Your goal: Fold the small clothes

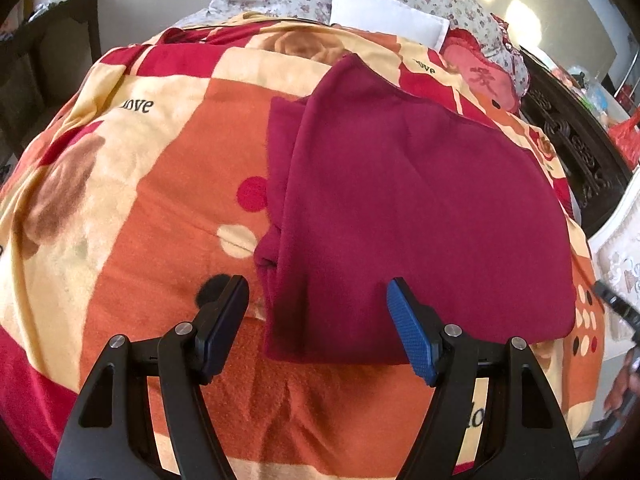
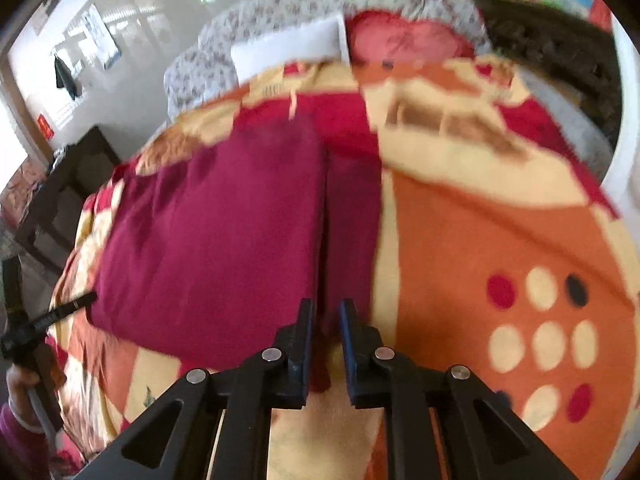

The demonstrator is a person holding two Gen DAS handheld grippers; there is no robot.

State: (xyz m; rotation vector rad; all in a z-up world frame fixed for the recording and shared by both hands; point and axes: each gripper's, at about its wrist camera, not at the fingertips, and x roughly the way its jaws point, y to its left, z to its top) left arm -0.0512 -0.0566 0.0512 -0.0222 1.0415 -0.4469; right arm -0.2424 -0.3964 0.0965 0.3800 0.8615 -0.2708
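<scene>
Maroon garment (image 1: 420, 208) partly folded on bedspread (image 1: 140, 208); left gripper (image 1: 318, 304) wide open, empty; right gripper (image 2: 326, 320) narrowed around its edge, grip unclear; more folds left.

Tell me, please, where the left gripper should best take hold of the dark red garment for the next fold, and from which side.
Probably the near hem of the garment, at its near left corner, from the person's side. That edge lies flat and free on the bedspread, just ahead of the left gripper, whose fingers stand wide open.
</scene>
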